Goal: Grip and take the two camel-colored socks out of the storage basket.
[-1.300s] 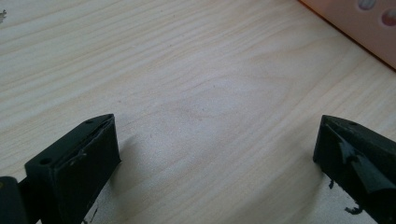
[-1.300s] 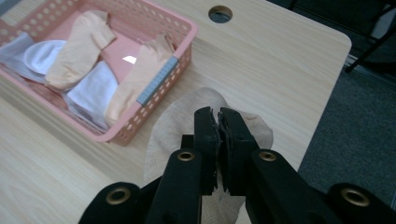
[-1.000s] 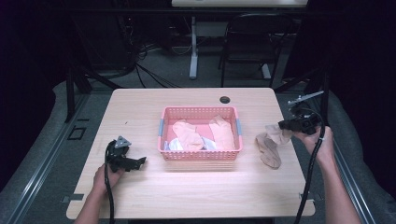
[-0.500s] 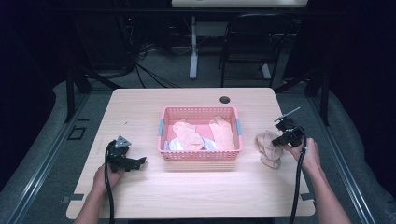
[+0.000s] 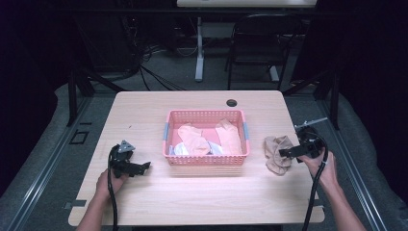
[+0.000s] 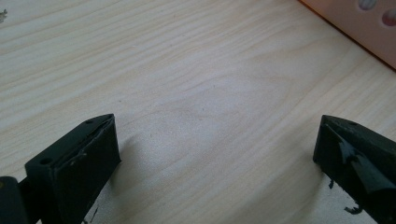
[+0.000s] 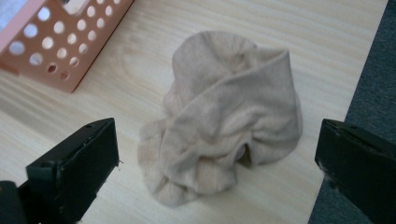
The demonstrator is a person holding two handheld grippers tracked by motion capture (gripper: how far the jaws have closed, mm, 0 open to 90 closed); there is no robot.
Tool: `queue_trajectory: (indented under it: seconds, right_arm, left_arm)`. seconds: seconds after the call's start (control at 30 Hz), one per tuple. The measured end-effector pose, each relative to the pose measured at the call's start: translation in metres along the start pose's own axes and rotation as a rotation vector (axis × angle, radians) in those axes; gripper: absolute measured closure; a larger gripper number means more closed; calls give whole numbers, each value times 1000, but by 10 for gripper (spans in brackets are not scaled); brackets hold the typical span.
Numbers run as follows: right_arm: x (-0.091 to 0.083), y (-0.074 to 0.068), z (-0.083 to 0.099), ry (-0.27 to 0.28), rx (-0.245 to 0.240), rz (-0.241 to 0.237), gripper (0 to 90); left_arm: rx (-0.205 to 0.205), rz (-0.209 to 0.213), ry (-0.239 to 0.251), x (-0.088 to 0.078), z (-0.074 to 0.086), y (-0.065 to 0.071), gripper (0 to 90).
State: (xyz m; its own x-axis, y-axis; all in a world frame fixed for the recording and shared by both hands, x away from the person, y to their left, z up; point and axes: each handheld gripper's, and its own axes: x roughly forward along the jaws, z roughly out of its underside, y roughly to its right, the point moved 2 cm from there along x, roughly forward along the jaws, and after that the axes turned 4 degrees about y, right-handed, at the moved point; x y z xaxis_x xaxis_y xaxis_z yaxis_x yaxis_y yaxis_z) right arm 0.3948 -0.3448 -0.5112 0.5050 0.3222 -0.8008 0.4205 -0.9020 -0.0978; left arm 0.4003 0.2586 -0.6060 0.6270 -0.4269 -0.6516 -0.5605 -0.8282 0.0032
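Beige and crumpled, the sock [image 5: 277, 153] lies on the pale wooden desk [image 5: 202, 202], just to the right of the pink basket [image 5: 206, 162] and near the desk's right edge. In the high view its long axis runs from the far side of the desk toward the person, the far end broader and the near end bunched into a lump. In the right gripper view the sock [image 7: 224, 116] is folded over on itself, a wide flap draped across the top and a rounded roll of fabric at the near end.

At the sock's right side is the right gripper [image 5: 288, 152], held low and pointing left at it. Its jaws have just been opening and now stand wide, one on each side of the cloth without pressing it.

On the desk's left part, well apart from the sock, the left gripper [image 5: 140, 167] rests in the person's left hand [image 5: 107, 182], pointing right toward the basket. Its jaws are wide apart over bare wood. More pale socks [image 5: 211, 137] lie in the basket.
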Motion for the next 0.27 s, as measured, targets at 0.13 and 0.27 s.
queue_trajectory:
  seconds: [0.13, 0.27]
  right_arm:
    - [9, 2, 22, -60, 6, 1, 0]
    - [16, 7, 27, -106, 33, -4, 0]
  left_arm:
    - [2, 1, 0, 0, 0, 0, 0]
    - [-1, -2, 0, 0, 0, 0, 0]
